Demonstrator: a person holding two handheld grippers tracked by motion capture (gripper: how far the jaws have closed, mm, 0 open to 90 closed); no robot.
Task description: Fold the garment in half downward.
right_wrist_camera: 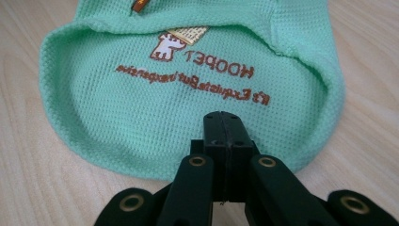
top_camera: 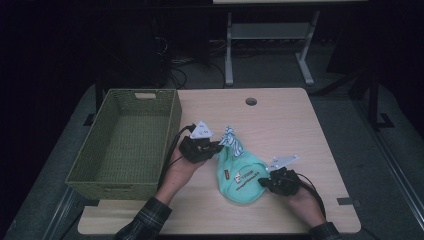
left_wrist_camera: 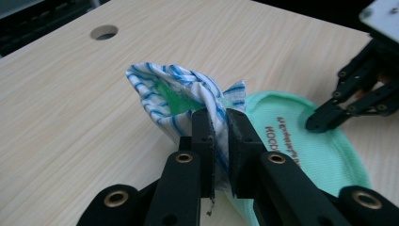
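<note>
Now, at the left of the high view sits the green woven basket [top_camera: 125,145], open, with nothing to be seen inside it, on the wooden table [top_camera: 280,120]. Just right of it comes the left gripper [top_camera: 218,146], and its jaws are clamped on the striped blue-and-white end of the small mint-green garment [top_camera: 241,172]. In the left gripper view that striped cloth [left_wrist_camera: 188,94] bunches up above the pinch, lifted a little off the tabletop, with the green body [left_wrist_camera: 306,141] trailing away to the lower right.

Moving right, the garment lies in the lower middle of the high view, spread flat with its printed lettering facing up. At its right edge is the right gripper [top_camera: 262,182], jaws pressed tight together on the hem; in the right gripper view the closed jaws sit over the near rim of the green cloth [right_wrist_camera: 141,103], and it looks like a thin pinch of fabric is caught there, though the hold itself is hidden by the jaws.

So, both ends taken: this reads as the gather-or-fold stage. Next move, I'd judge, calls for bringing the two ends together or lifting as one, keeping both pinches firm, then swinging left toward the basket.
</note>
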